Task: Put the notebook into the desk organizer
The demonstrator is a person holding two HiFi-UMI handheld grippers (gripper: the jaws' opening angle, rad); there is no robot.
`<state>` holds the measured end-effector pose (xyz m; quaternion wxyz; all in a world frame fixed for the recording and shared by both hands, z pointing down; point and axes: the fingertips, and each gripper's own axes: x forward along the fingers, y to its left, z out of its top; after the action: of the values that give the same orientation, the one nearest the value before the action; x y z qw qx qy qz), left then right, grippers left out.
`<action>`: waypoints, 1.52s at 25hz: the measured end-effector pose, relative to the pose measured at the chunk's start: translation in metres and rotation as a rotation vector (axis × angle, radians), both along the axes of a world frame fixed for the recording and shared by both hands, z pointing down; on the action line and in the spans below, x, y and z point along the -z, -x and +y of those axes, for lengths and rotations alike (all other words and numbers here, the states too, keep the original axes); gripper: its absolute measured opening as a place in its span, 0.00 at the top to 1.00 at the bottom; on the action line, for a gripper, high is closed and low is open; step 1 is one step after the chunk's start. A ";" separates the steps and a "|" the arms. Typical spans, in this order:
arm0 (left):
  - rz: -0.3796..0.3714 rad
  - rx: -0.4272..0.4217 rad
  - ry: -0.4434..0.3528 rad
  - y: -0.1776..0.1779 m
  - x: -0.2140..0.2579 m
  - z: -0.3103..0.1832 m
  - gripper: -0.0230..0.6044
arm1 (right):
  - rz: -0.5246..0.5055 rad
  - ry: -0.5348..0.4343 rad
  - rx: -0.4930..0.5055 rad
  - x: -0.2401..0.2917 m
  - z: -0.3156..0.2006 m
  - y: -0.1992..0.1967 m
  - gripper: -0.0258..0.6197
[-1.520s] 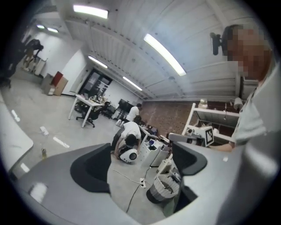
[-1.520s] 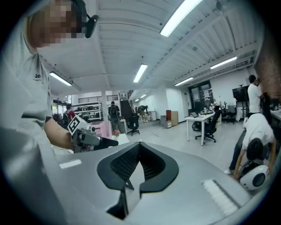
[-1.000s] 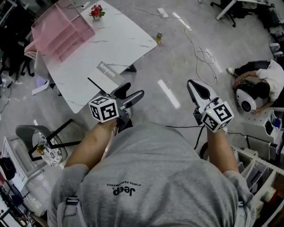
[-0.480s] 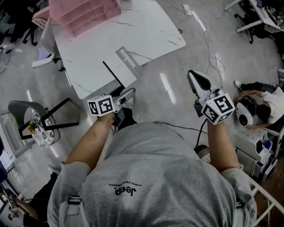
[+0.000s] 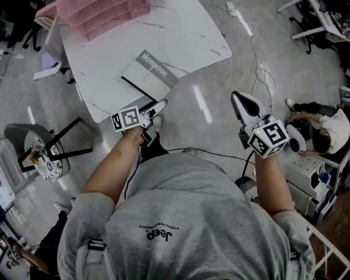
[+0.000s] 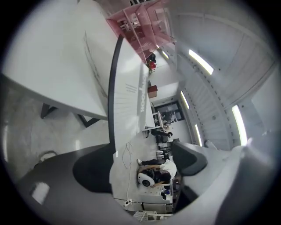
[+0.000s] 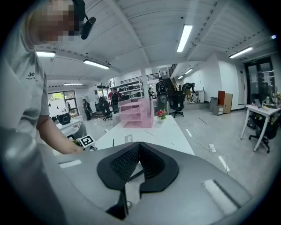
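On the white marble table, near its front edge, one notebook lies flat, cover up. The cover is pale, almost white. A grey band along one short end carries the word "Notebook" in light letters, and a dark spine runs down one long side. It sits well apart from the desk organizer, which stands at the far end of the same table. There is only one organizer, a translucent pink piece with stepped tiers.

Two grippers are in the person's hands, each with a marker cube. The left gripper hovers at the table edge, just beside the notebook's near corner. Its jaws are spread wide, and the left gripper view shows only floor and a distant room between them. In that view the notebook's dark spine runs down to the pad of one jaw, but I cannot tell whether they touch. The right gripper hangs over the bare floor, well away from the table. Its pads are pressed together at the tips and hold nothing.

One small pot of red flowers stands on the table beyond the organizer. One chair sits off the table's left side. One person sits on the floor to the right.
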<state>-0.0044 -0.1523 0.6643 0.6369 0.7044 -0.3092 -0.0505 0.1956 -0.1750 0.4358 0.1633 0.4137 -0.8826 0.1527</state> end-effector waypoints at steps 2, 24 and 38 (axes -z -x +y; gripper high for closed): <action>0.016 0.002 -0.016 -0.002 0.008 0.001 0.21 | 0.000 0.004 -0.009 0.000 0.000 -0.004 0.96; 0.052 0.108 0.049 -0.002 -0.035 -0.039 0.21 | 0.010 0.041 -0.027 -0.013 -0.001 -0.020 0.96; 0.231 0.128 0.049 -0.024 -0.023 -0.055 0.86 | 0.033 0.089 -0.036 -0.026 -0.003 -0.024 0.96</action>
<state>0.0195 -0.2077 0.6870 0.6808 0.6569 -0.2792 -0.1646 0.2196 -0.1779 0.4621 0.1932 0.4242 -0.8646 0.1877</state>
